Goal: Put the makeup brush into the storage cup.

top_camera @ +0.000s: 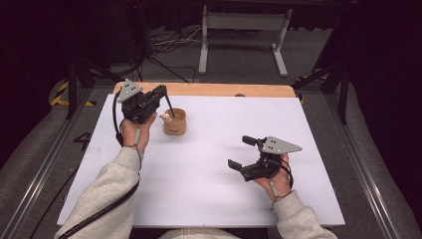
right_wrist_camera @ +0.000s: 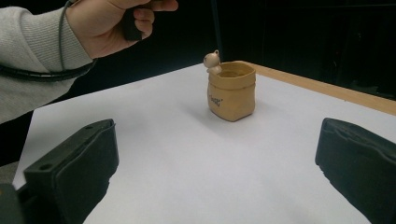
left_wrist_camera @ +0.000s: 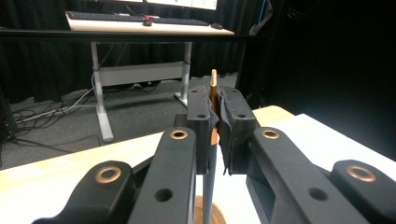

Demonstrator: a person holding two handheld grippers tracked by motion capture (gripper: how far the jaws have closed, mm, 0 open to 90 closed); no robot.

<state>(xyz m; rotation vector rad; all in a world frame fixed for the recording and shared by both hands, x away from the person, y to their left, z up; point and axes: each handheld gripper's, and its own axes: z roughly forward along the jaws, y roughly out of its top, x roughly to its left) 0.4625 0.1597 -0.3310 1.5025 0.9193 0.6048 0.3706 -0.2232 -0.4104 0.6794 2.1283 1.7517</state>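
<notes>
A small tan pouch-shaped cup (top_camera: 175, 123) with a little bear figure (right_wrist_camera: 212, 60) on its rim stands on the white table top (top_camera: 214, 164), back left of the middle. My left gripper (top_camera: 163, 94) hovers just left of and above the cup, shut on a slim pen (left_wrist_camera: 213, 95). The pen's grey shaft (left_wrist_camera: 208, 186) slants down into the cup (left_wrist_camera: 219, 217). My right gripper (top_camera: 241, 152) rests near the table's right front, jaws wide open and empty, aimed at the cup (right_wrist_camera: 232, 91). In the right gripper view the jaws frame bare table (right_wrist_camera: 217, 140).
A wooden strip (top_camera: 209, 89) borders the table's far edge. Beyond it stand a grey desk frame (top_camera: 244, 30) and loose floor cables (top_camera: 169, 45). Black rails run along both sides of the table. The person's left hand (right_wrist_camera: 116, 23) hangs over the table's left part.
</notes>
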